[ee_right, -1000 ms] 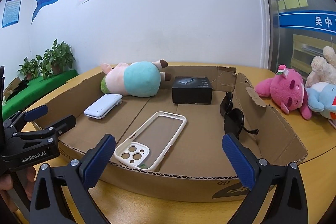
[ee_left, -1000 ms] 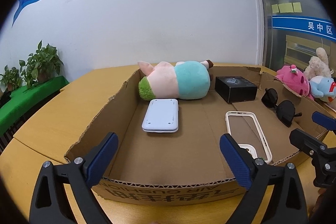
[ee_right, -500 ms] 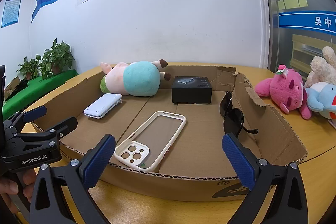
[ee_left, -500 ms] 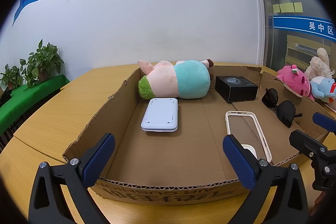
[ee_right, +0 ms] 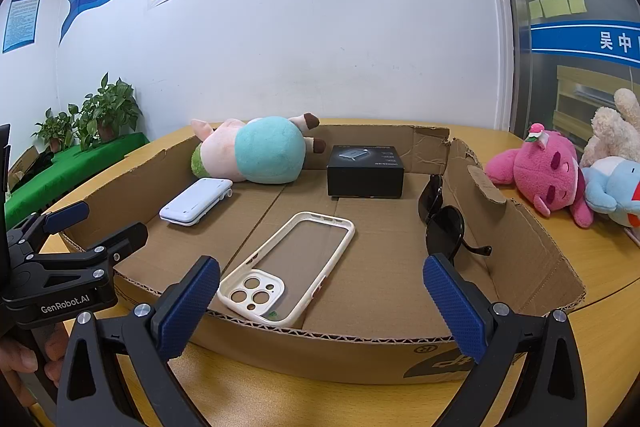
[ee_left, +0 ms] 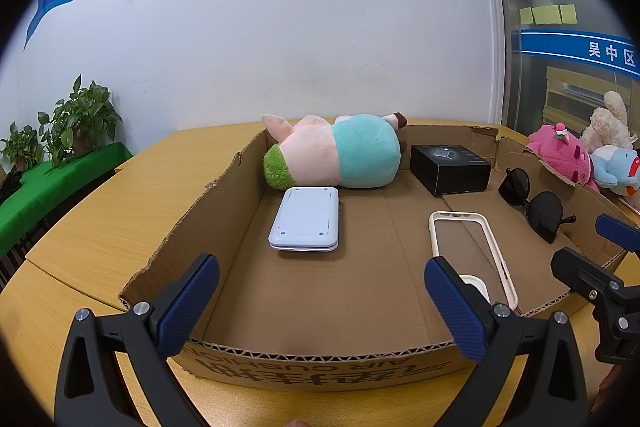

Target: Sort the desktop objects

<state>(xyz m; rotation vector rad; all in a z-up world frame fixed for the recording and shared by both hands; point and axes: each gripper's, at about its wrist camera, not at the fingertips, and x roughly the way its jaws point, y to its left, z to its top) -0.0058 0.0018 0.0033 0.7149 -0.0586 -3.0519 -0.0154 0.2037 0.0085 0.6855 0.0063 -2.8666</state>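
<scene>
Now both my left gripper and right gripper hover with fingers apart and empty before the cardboard box, where the phone case lies flat, so my fingers may slip on its thin rim.

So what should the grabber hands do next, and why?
Probably ease the right gripper forward and down over the phone case. Both grippers are open and hold nothing, and they hang just short of the cardboard box's near wall. The case lies flat right ahead, between the right gripper's fingers, the closest item. The left gripper faces bare cardboard.
</scene>
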